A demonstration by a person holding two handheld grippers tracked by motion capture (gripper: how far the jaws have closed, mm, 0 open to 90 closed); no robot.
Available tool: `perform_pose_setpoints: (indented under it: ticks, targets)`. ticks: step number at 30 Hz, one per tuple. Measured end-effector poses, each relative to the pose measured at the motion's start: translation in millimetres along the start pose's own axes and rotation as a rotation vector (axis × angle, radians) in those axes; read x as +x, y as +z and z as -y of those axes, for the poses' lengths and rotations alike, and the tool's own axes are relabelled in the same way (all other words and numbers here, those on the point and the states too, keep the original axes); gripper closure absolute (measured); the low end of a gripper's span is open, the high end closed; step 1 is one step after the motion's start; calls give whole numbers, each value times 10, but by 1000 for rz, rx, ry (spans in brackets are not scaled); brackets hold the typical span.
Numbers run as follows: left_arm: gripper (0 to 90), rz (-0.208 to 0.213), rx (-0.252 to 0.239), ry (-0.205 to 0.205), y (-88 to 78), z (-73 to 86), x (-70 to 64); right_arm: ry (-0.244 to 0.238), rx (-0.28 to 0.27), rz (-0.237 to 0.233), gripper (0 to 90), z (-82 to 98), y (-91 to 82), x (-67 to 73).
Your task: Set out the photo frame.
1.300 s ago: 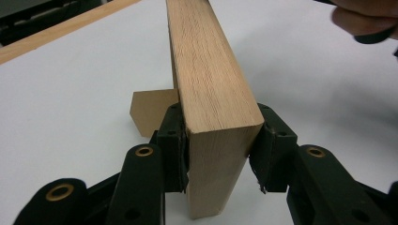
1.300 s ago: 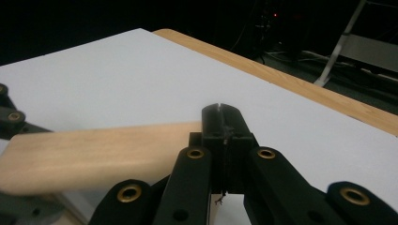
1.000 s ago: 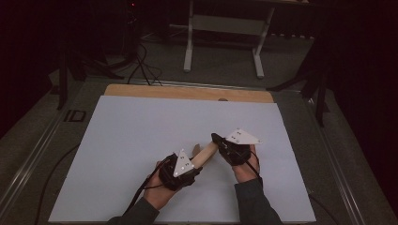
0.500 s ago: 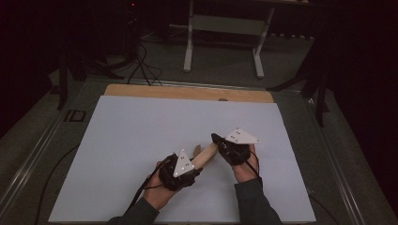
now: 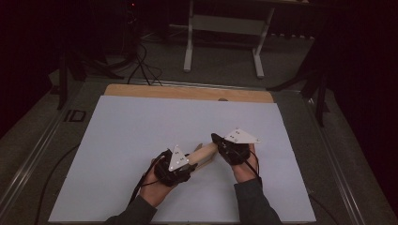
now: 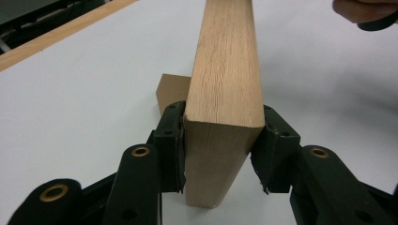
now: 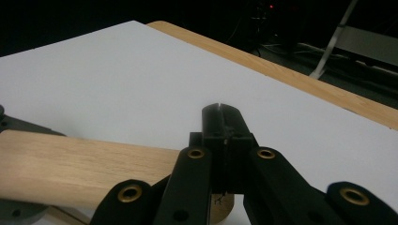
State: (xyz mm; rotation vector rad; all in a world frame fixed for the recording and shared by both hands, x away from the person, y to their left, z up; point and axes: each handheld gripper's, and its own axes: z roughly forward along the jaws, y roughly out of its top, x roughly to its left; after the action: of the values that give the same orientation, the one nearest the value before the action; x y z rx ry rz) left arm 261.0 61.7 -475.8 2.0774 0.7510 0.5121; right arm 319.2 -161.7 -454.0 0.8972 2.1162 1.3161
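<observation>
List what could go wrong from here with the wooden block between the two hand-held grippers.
1. The left hand-held gripper clamps only the near end of the long wooden block, so the far end could sag or twist.
2. Its right pad looks to touch only an edge, so the block might slip.
3. The right hand-held gripper is shut above the block, not around it, and gives little support.

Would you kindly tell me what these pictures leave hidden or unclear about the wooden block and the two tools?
- Wooden block: its far end is cut off by the top edge of the left gripper view.
- Small brown piece: mostly hidden behind the block there, so its shape is unclear.
- Right tool: shut; its own links hide whether it touches the block.
- Left tool: too small in the high view to judge.
</observation>
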Motion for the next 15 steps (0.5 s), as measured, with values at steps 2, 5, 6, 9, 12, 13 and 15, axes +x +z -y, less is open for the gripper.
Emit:
perform_pose_setpoints:
  ticks: [2, 5, 6, 9, 12, 13, 15]
  targets:
    - [583, -6, 0, -6, -1, 3, 16, 2, 0, 0, 898, -2, 2, 1]
    - [578, -18, 6, -18, -6, 6, 49, 5, 0, -2, 899, -2, 3, 0]
    - [576, -23, 6, -28, -8, 9, 64, 6, 0, -2, 899, -2, 4, 0]
    - [571, -27, 6, -50, -8, 17, 102, 7, 0, -3, 898, -1, 6, 0]
    - [566, -35, 6, -59, -9, 22, 130, 7, 0, -5, 899, -1, 9, 0]
    - [565, -40, 4, -61, -8, 24, 132, 8, 1, -6, 899, -1, 9, 1]
    - [564, -52, -1, -68, -4, 30, 140, 7, 0, -7, 899, -1, 10, 0]
